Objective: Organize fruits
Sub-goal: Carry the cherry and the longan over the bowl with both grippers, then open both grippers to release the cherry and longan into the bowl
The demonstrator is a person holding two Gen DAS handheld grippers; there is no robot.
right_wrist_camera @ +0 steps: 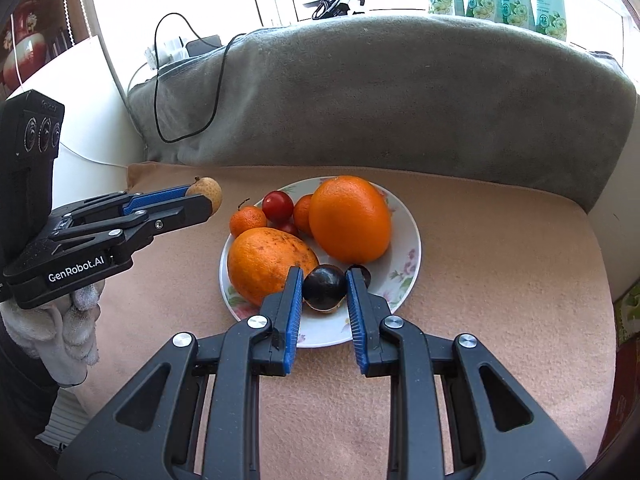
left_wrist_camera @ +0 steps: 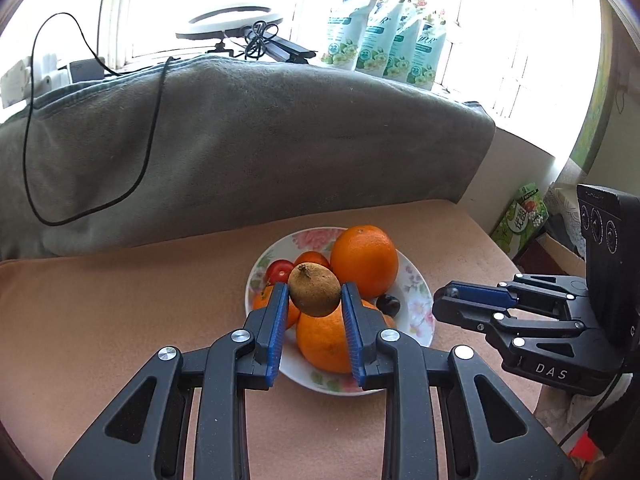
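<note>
Presently the left gripper (left_wrist_camera: pixel 314 296) has its fingers clamped on a small brown fruit (left_wrist_camera: pixel 314 289), held in the air above the plate's (right_wrist_camera: pixel 408 224) left edge. The right gripper (right_wrist_camera: pixel 323 290) brackets a dark round fruit (right_wrist_camera: pixel 324 286) at the plate's near edge; whether its fingers touch it cannot be told. Two large oranges (right_wrist_camera: pixel 349 219), a small mandarin (right_wrist_camera: pixel 247 219) and cherry tomatoes (right_wrist_camera: pixel 277 205) fill the plate, on the peach cloth (right_wrist_camera: pixel 500 280).

Bright window (left_wrist_camera: pixel 216 12) behind a grey blanket-draped sofa back (left_wrist_camera: pixel 240 140), peach-covered seat (left_wrist_camera: pixel 120 320) below
</note>
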